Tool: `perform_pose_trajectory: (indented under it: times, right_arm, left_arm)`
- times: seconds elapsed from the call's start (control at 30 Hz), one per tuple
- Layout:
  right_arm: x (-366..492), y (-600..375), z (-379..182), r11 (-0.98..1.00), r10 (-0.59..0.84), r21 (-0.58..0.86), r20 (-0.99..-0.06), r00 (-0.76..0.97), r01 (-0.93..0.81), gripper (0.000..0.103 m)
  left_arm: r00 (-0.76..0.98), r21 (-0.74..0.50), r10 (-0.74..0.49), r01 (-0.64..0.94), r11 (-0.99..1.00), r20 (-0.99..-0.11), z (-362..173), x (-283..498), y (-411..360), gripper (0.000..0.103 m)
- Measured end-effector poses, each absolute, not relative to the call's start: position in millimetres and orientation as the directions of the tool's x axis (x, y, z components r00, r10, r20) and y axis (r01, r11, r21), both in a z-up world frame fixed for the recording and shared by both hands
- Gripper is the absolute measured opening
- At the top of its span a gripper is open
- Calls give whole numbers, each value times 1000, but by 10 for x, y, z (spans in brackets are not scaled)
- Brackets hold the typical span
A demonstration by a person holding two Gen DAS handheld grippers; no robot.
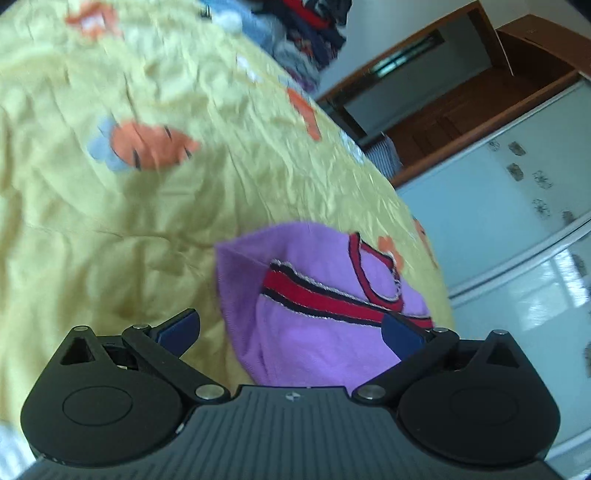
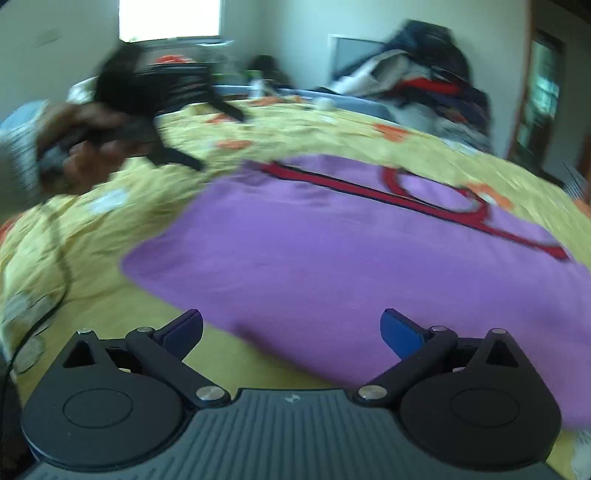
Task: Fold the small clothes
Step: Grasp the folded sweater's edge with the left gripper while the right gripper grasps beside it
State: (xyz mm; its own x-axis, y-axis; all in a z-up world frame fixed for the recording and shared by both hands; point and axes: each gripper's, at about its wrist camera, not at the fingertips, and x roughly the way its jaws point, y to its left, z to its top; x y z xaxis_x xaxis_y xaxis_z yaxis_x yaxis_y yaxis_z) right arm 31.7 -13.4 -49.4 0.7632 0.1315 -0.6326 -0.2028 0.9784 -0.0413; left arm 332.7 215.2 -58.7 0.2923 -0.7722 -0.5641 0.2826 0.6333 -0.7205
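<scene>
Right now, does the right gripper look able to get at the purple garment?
Probably yes: the right gripper has its jaws wide open and empty, and the purple garment lies flat on the yellow bedspread just ahead, nothing between.

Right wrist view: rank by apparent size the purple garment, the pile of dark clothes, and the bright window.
1. Purple garment with red trim, though nearest the camera.
2. Pile of dark clothes.
3. Bright window, farthest and cropped.

Each handheld gripper is matte black plastic — the left gripper (image 1: 290, 332) and right gripper (image 2: 291, 332) share a ribbed grey-black body, two round disc housings, silver pivot screws and dark blue finger pads (image 2: 400, 334). A thin black cable (image 2: 55, 266) trails from the left unit, below a pale patterned sleeve (image 2: 18, 147).
</scene>
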Motion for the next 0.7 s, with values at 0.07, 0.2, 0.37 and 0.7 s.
perform_pose_trajectory:
  times: [0.07,0.2,0.37,0.7]
  right_arm:
    - [317,-31,-500,971,159,-40,-635,756,-237,103]
    - [293,89,-516,963,168,-57,-644,746,-265,103]
    - [329,120,-537,966,174,-32,-650,740,-256,103]
    - [419,711,-568,878,112,-319,-586,802,-356,103]
  left_arm:
    - [261,-717,-771,284,636,-581,-651,3439,2075,103]
    - [201,-709,-780,328,624,-593,-684,3638,1957,103]
    - [118,-677,-772,412,610,-624,-682,3739,1753,102]
    - [24,-712,-776,382,589,-630,-945,3823,1539,9]
